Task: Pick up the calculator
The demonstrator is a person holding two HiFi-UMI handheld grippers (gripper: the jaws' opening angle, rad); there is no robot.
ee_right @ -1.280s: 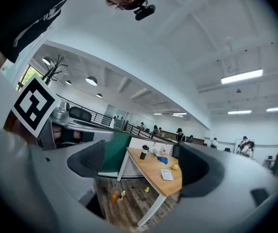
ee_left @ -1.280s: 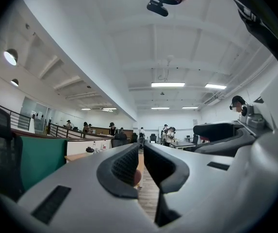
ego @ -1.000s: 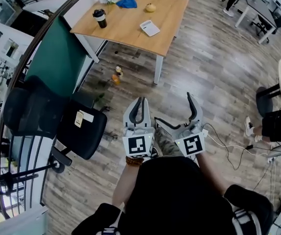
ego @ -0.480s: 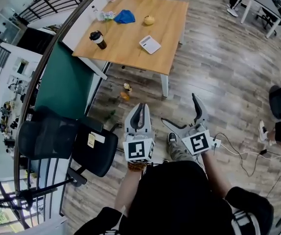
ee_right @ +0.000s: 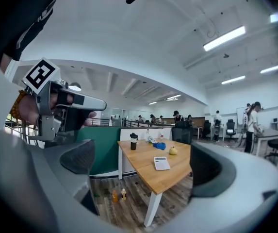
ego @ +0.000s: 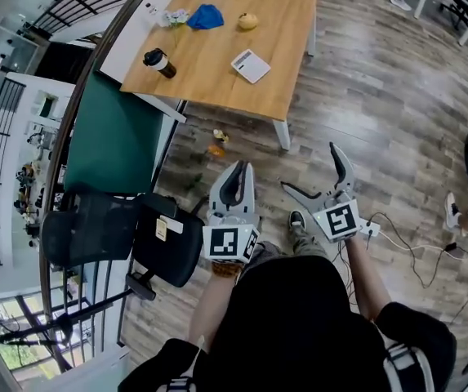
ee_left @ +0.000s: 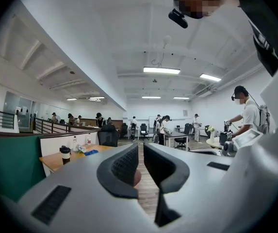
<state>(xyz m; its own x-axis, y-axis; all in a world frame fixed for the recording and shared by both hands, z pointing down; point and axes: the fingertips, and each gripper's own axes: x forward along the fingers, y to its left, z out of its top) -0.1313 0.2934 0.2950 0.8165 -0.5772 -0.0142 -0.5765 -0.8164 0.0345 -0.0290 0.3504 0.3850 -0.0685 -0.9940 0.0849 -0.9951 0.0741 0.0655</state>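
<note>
On the table (ego: 217, 72) ahead, calculator (ego: 251, 65) untouched, left gripper (ego: 237, 170) closed on nothing, right gripper (ego: 311, 170) spread wide, empty

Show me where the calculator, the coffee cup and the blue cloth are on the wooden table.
calculator (ego: 251, 65), head view, centre of its white face.
coffee cup (ego: 159, 62), head view, middle of the cup.
blue cloth (ego: 206, 16), head view, middle of the fabric.

Brightly, evenly lit from above by ceiling strip lights (ee_left: 161, 70), white and slightly blown out. Pale sheen on the wood floor (ego: 372, 88) in the head view. Heavily fisheye-bent toward every edge, with black vignetted corners in both gripper views. Soft and out of focus on the near left tongs (ee_left: 140, 157) and right tongs (ee_right: 143, 166); sharper farther off.
</note>
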